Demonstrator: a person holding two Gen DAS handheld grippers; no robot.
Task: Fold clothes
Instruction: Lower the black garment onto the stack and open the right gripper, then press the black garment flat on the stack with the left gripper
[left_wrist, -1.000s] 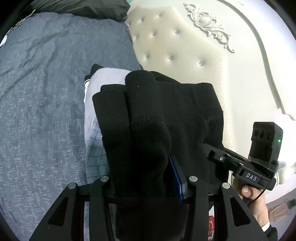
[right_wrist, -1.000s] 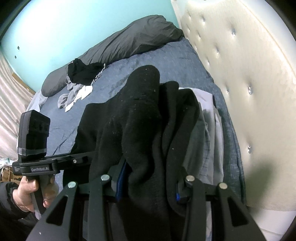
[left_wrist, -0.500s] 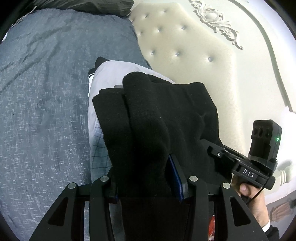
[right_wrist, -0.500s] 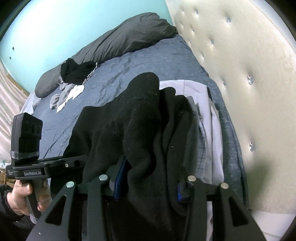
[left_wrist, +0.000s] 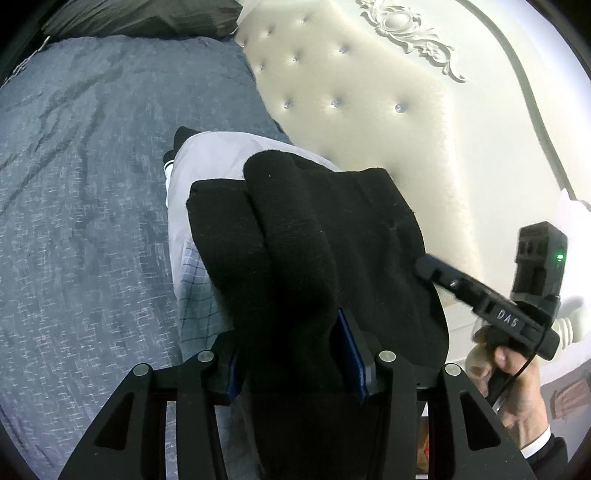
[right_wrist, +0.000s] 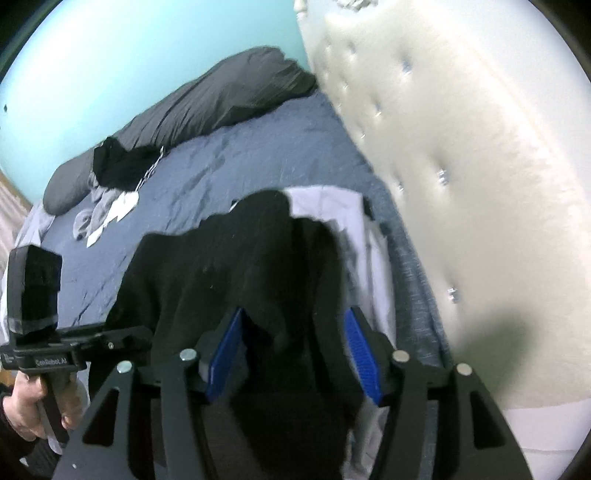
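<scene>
The folded black garment lies on top of a stack of pale folded clothes, close beside the cream tufted headboard at the edge of the blue-grey bedspread. The step in hand looks like setting the folded piece down on the stack and letting it go.

The left gripper is clamped on a thick fold of the black cloth; its blue pads press into the bundle from both sides, and the rest of the garment spreads ahead of the fingertips. The right gripper has just been opening: its blue pads stand apart from the cloth, which hangs loose between them without being pinched. In the left wrist view the right gripper's fingers lie at the garment's far right edge, held by the person's right hand.

To finish well, the left fingers should likely spread only once the cloth's weight rests fully on the stack, so the fold does not spring up. Both grippers should then draw straight back along their own fingers, not upward, because the fleecy fabric could catch on a pad and drag the fold open. The stack sits just beside the headboard, so the right fingers have little room on that side. Unfolded clothes wait far ahead of the fingers near the dark pillow.
</scene>
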